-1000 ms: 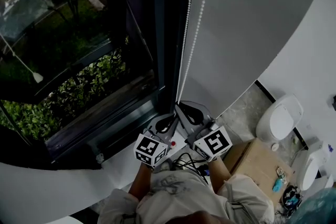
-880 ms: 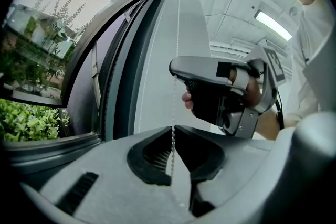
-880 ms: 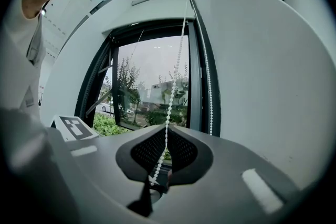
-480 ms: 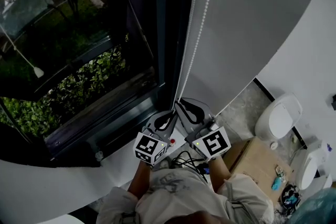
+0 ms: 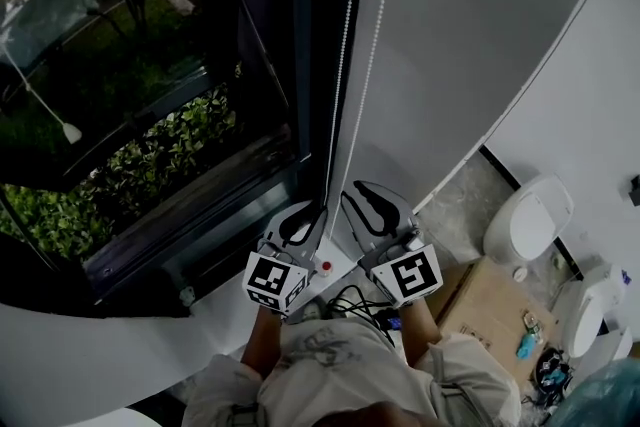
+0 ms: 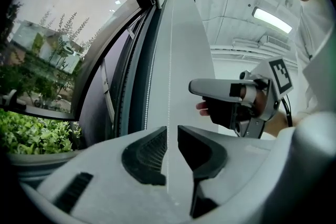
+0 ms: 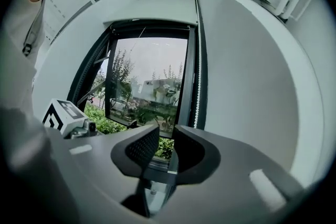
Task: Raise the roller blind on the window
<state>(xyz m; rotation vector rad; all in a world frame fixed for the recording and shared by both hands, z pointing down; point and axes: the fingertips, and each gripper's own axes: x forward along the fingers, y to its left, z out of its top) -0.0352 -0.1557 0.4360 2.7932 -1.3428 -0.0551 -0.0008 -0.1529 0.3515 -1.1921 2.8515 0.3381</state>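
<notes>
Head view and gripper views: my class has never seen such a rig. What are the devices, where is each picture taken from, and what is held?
A person holds a two-jaw gripper in each hand. The head view looks down from a head camera at both, a window and a bead chain. Each gripper view rides on its gripper, looking along the jaws. On the left gripper the chain passes between near-closed jaws; whether they pinch it is unclear. The right gripper has just been opening its jaws and holds nothing.

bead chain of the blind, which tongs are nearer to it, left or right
Left. The bead chain runs between the left tongs; the right tongs, just opened and empty, sit beside it.
</notes>
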